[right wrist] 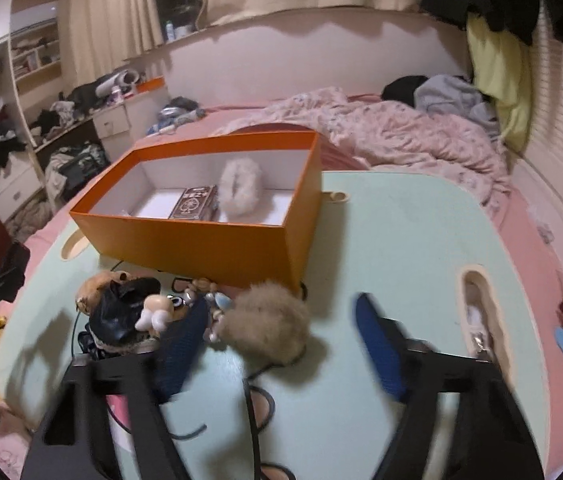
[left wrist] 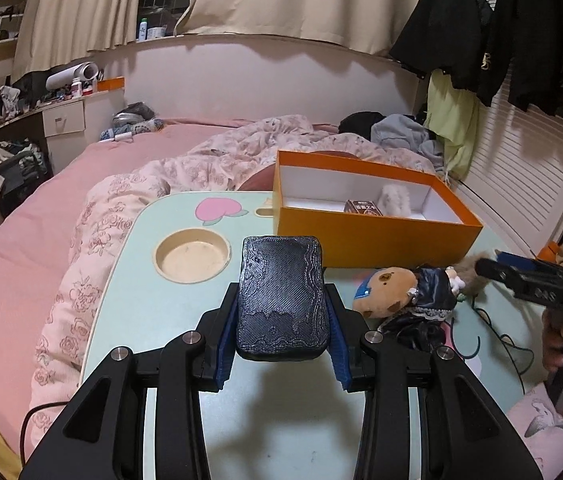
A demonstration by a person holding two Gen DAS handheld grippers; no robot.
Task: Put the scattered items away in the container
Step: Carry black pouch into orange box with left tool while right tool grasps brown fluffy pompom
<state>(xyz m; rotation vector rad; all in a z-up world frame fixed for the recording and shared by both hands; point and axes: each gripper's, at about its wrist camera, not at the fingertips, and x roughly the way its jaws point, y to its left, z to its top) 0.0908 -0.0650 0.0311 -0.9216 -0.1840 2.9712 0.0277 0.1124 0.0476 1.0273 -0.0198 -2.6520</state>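
My left gripper [left wrist: 281,320] clenches a dark blue embossed rectangular case [left wrist: 281,296], held above the mint-green bed table [left wrist: 141,320]. The orange cardboard box [left wrist: 373,236] sits just beyond, to the right. My right gripper [right wrist: 281,344] straddles a tan fluffy pom-pom [right wrist: 269,326], pads not pressing it. I judge the next move is carrying the case over the box's near wall.

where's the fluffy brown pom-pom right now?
In the right wrist view the brown pom-pom lies on the mint table, just in front of the orange box's near corner, right of the plush doll, between the right claw's open fingers.
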